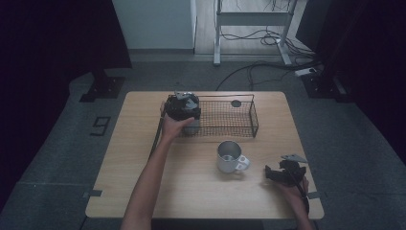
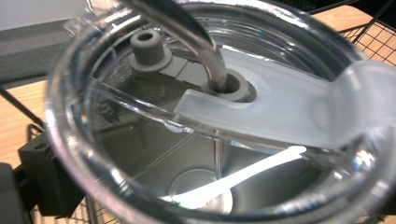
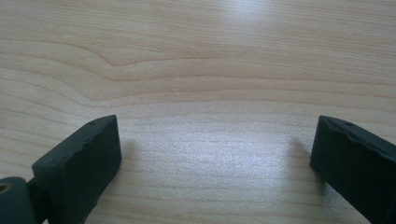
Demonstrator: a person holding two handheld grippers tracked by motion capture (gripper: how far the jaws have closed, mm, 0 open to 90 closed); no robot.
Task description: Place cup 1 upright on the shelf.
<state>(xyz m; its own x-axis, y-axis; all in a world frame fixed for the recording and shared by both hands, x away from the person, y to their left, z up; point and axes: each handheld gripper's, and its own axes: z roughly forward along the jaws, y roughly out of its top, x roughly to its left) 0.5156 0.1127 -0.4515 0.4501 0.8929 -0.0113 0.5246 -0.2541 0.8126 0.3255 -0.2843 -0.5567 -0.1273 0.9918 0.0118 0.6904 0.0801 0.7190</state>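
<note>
1. The left gripper (image 1: 184, 108), upper centre of the high view, is clamping a clear-lidded grey tumbler with a straw (image 2: 219, 116) at the black wire basket (image 1: 239, 125)'s left end
2. The right gripper (image 3: 215, 140) is hovering open at lower right
3. Rigid, slick, probably light; the body is the safest place to grip it

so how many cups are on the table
2: a metal mug mid-table, and a lidded tumbler at the wire basket's left end, under the left tongs. None seem hidden.

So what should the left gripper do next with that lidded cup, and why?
Probably lower it and let go. The left gripper holds the clear-lidded cup at the left end of the wire basket, apparently over or inside it; the right gripper rests open on the table.
</note>
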